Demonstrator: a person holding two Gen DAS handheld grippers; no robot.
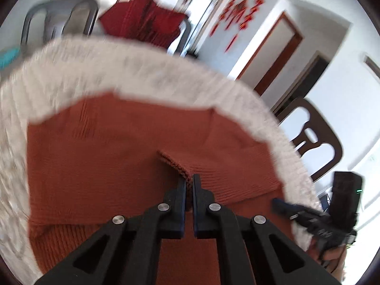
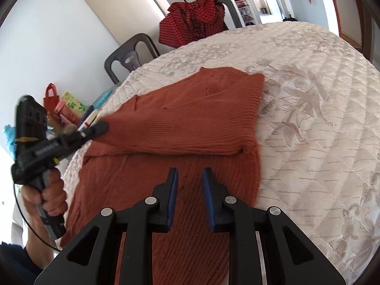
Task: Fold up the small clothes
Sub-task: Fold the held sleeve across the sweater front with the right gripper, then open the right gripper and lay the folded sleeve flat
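Observation:
A rust-orange knit sweater (image 2: 185,128) lies partly folded on the white quilted tablecloth (image 2: 308,109). In the left wrist view my left gripper (image 1: 189,181) is shut on a ribbed edge of the sweater (image 1: 118,161), with the knit pinched between its pads. The right wrist view shows that same left gripper (image 2: 102,126) at the sweater's left side, held by a hand (image 2: 48,196). My right gripper (image 2: 190,173) hovers over the near part of the sweater, jaws apart with nothing pinched. It shows blurred as the right gripper (image 1: 276,203) at the cloth's edge.
A red checked garment (image 2: 192,27) hangs over a grey chair (image 2: 228,4) behind the table. A second grey chair (image 2: 129,55) and coloured bags (image 2: 68,106) stand at the left. A dark wooden chair (image 1: 332,142) is beside the table's right edge.

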